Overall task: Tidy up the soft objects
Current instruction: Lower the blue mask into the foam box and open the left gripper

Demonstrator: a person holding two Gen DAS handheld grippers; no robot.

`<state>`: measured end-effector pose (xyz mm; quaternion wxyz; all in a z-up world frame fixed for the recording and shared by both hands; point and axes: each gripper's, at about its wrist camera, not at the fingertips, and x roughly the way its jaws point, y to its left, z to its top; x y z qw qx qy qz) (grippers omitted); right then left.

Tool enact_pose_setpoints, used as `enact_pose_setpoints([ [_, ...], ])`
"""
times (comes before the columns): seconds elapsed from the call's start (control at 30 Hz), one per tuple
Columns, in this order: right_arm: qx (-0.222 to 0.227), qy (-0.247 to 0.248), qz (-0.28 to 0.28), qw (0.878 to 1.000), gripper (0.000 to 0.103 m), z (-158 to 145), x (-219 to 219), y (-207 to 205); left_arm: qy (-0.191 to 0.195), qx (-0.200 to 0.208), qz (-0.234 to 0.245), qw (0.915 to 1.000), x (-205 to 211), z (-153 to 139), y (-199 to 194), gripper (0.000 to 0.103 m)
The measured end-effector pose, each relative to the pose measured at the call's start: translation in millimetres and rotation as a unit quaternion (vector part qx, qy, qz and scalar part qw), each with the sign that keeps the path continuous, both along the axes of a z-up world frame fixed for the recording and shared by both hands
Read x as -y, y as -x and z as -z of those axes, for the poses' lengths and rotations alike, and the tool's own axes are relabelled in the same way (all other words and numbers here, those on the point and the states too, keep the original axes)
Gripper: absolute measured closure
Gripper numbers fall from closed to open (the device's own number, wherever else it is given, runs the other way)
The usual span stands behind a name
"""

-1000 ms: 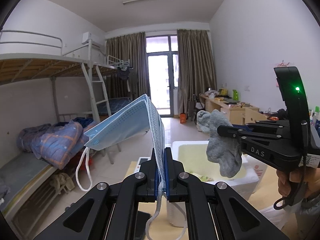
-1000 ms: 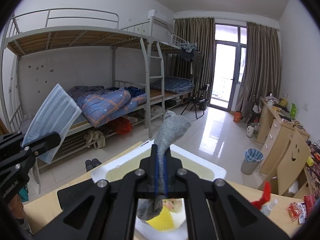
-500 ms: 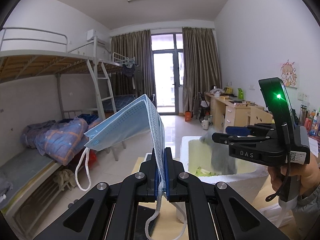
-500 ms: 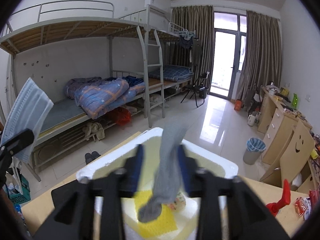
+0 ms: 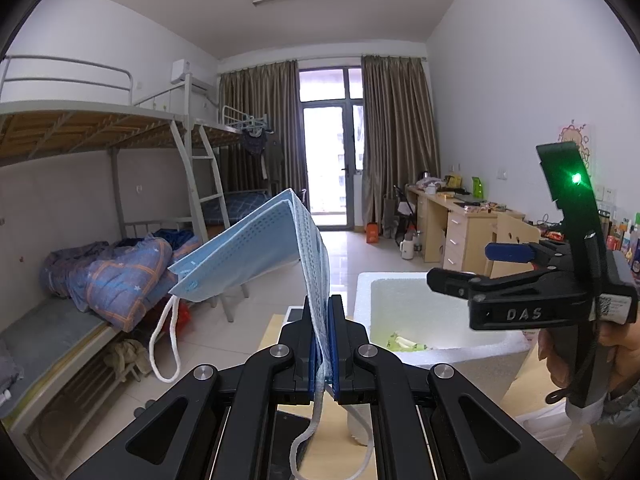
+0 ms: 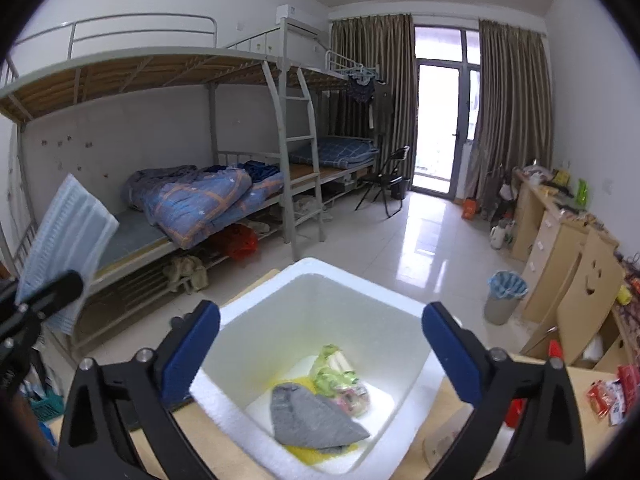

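My left gripper (image 5: 323, 344) is shut on a light blue face mask (image 5: 256, 252), which stands up from the jaws with a white ear loop (image 5: 162, 344) hanging left. The mask (image 6: 66, 236) also shows at the left of the right wrist view. My right gripper (image 6: 320, 332) hangs over a white foam box (image 6: 256, 312), its jaws opening wide with nothing between them. A grey sock (image 6: 312, 420) lies on the box floor on a yellow cloth, beside a green and pink soft item (image 6: 340, 376). In the left wrist view the right gripper (image 5: 472, 266) is above the foam box (image 5: 436, 344).
The box stands on a wooden table (image 6: 224, 456). Red snack packets (image 6: 608, 392) and a red-capped bottle (image 6: 554, 350) lie at the table's right. A bunk bed (image 6: 192, 200) lines the left wall. Desks (image 6: 560, 240) and a bin (image 6: 504, 296) stand along the right.
The right gripper's jaws opened wide and the grey sock dropped from them into the foam box. The left gripper kept its hold on the mask and stayed where it was.
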<state>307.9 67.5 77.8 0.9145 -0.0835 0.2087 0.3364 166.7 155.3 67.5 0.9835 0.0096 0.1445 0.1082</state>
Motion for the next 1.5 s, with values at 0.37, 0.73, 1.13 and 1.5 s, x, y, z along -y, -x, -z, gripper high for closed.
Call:
enact_pose_setpoints([
  [0.37, -0.009, -0.013, 0.016, 1.0, 0.0, -11.0, 12.4, 12.9, -0.003, 0.001, 0.009, 0.9999, 4.5, -1.9, -0.4, 0.098],
  [0.73, 0.01, 0.039, 0.066, 0.997, 0.0, -12.7, 17.4, 26.0, 0.002, 0.0, 0.033, 0.9995, 7.4, -4.3, -6.1, 0.098],
  [1.13, 0.011, -0.01, 0.035, 0.999, 0.0, -13.6, 40.7, 41.2, -0.004, 0.002, 0.062, 0.998, 18.0, -5.5, -11.0, 0.098],
  [1.5, 0.008, -0.017, 0.059, 0.998, 0.0, -8.5, 72.0, 50.9, -0.002, 0.0, 0.119, 0.9928, 37.5, -6.7, -29.0, 0.098],
])
